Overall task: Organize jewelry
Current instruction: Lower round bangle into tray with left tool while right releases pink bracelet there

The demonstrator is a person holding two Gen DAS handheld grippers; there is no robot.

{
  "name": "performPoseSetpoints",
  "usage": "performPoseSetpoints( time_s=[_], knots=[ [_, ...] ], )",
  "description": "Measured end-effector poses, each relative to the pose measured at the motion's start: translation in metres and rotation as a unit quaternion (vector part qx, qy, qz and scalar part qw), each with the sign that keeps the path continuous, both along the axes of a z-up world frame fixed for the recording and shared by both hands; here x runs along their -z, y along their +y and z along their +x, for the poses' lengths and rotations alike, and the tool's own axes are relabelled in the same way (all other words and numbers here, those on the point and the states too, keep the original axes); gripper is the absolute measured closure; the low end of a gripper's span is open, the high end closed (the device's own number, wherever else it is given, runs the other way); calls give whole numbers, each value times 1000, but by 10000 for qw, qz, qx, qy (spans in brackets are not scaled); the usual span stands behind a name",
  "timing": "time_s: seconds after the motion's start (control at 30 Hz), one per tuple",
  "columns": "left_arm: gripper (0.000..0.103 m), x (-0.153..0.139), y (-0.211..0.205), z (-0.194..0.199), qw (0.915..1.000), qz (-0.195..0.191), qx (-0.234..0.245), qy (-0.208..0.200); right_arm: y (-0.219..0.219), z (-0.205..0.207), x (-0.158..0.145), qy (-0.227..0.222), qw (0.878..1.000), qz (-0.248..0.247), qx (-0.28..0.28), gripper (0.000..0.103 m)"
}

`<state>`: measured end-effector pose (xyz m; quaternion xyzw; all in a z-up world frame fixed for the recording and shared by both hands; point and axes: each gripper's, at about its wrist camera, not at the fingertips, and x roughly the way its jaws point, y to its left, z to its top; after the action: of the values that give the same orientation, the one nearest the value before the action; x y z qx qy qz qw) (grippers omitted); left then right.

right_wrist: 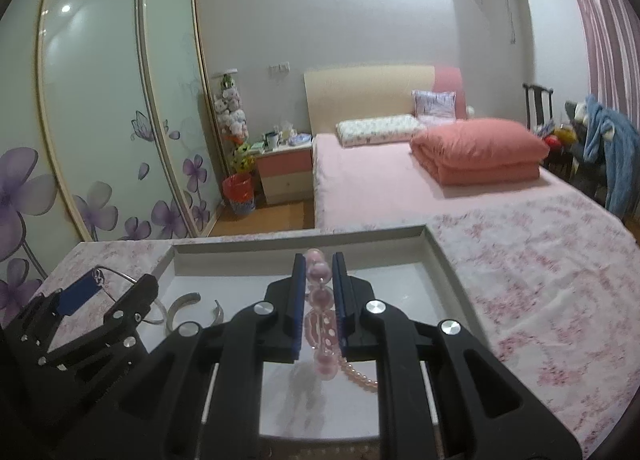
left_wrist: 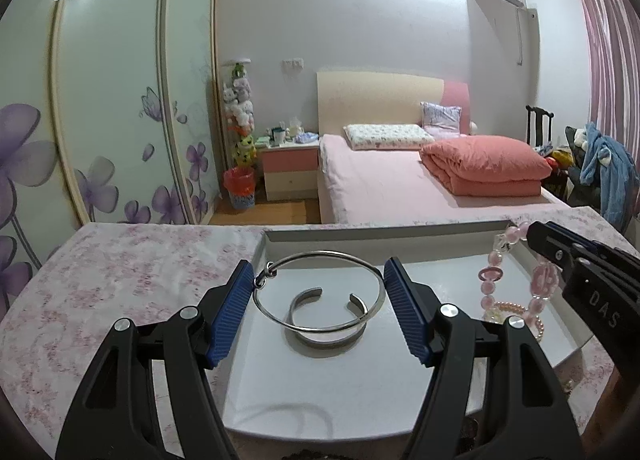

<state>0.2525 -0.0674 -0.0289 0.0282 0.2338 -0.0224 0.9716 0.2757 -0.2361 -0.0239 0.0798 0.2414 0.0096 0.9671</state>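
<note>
Silver thin wire bangle (left_wrist: 320, 292) is being pinched across its width by the left gripper (left_wrist: 320, 300) above the shallow white tray (left_wrist: 400, 380), while the right gripper (right_wrist: 319, 300), nearly closed on a pink bead bracelet (right_wrist: 320, 300), is seemingly placing jewelry; releasing gently comes next.

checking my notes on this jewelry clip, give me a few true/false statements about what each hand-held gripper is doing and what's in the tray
1. The left hand-held gripper spans a thin silver bangle. True.
2. The right hand-held gripper is empty. False: it is shut on a pink bead bracelet.
3. An open silver cuff lies in the white tray. True.
4. A pearl strand lies outside the tray on the floral cloth. False: it lies in the tray.
</note>
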Motion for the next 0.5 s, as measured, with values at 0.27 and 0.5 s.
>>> performPoseSetpoints(
  time_s=[0.27,0.5],
  knots=[
    [32,2,6,4,10000,-40,-9,75,-16,-5,1,42,9997,229,82,73],
    [32,-11,31,-2,9993,-260,-277,-4,-32,-24,-4,41,9994,263,233,73]
  ],
)
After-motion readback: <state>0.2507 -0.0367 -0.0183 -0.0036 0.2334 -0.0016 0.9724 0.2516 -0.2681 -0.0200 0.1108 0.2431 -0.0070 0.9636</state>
